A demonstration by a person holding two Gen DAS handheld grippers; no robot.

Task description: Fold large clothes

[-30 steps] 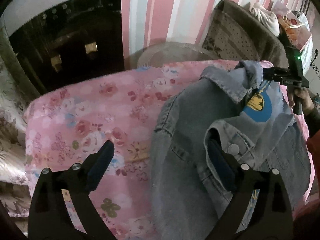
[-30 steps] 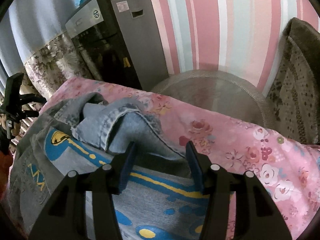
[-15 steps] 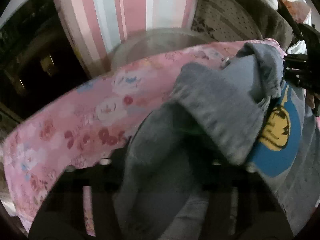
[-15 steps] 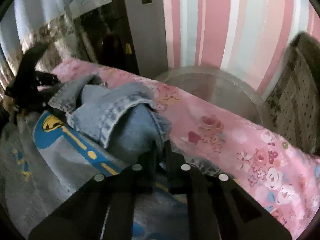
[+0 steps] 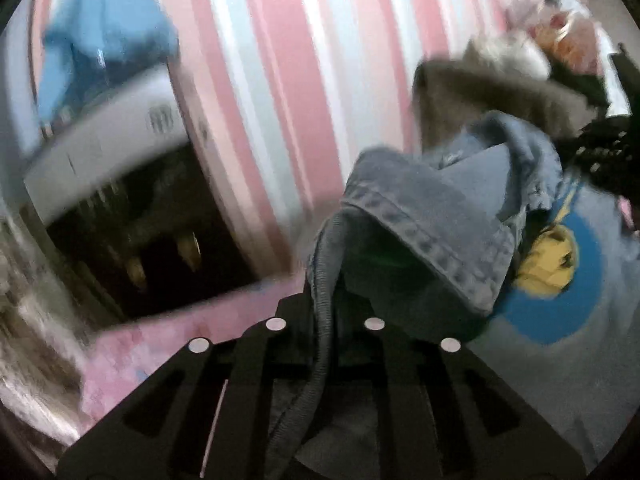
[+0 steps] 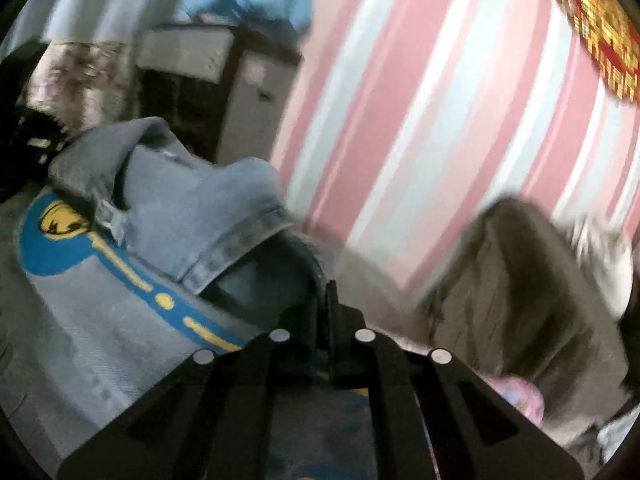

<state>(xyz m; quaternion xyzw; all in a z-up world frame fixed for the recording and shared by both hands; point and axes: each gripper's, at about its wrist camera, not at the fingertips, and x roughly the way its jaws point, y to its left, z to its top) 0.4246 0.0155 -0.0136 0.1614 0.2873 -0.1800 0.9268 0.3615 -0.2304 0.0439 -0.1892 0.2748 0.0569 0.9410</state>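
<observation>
Left gripper [image 5: 325, 300]: jaws just closing, now clamped on a thick seam of the denim jacket [image 5: 432, 208]; a second ago wide open over the lying cloth. Right gripper [image 6: 325, 304]: jaws drawn almost together, pinching a thin jacket [image 6: 192, 216] edge; half open a second ago, nothing yet between them. Both views blurred, hence both hands judged in motion. Jacket gathered between the two grippers, collar bunched and raised, blue and yellow print [image 5: 560, 276] facing the cameras, lower cloth trailing out of frame. Pink floral cover [image 5: 168, 344], earlier filling both views beneath the jacket, now reduced to a strip at the lower edge. Beyond: striped wall [image 6: 420, 120], dark appliance [image 5: 120, 184], brown cushion [image 6: 520, 280]. Judgement: grasp complete on both sides, lift begun, no fold yet made; next, spreading the jacket flat or carrying one half across.
</observation>
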